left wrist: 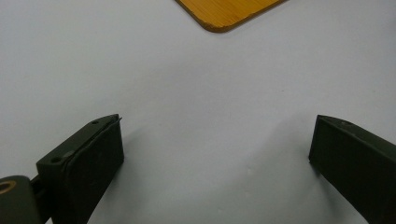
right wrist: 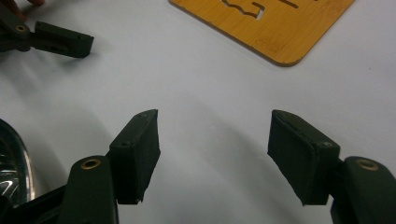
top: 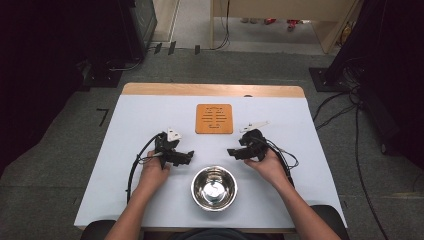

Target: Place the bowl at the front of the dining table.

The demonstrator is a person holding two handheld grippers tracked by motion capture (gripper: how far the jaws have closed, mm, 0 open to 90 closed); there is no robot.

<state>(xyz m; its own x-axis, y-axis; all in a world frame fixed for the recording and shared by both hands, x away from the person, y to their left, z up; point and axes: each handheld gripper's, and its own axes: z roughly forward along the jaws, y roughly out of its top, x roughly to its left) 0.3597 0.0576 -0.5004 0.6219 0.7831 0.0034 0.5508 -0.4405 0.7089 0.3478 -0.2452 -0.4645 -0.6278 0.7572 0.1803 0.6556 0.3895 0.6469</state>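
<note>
A shiny steel bowl [top: 214, 188] stands empty near the table's front edge, between my two hands. Behind it lies a flat bamboo trivet [top: 214, 118] with cut-out slots. My left gripper [top: 188, 156] rests on the table left of the bowl, pointing right. Its jaws stand wide open [left wrist: 217, 126] over bare table, with the trivet's corner [left wrist: 229, 11] ahead. My right gripper [top: 233, 152] sits right of the bowl, pointing left. It is open [right wrist: 215, 126] with nothing between the jaws. Its view takes in the trivet [right wrist: 275, 23], the bowl's rim [right wrist: 11, 163] and the left gripper's jaw [right wrist: 60, 39].
The table [top: 140, 115] has a pale cover and a wooden strip along its far edge. Cables [top: 135, 170] trail from both grippers towards the front. Dark equipment racks and floor cables stand around the table on grey carpet.
</note>
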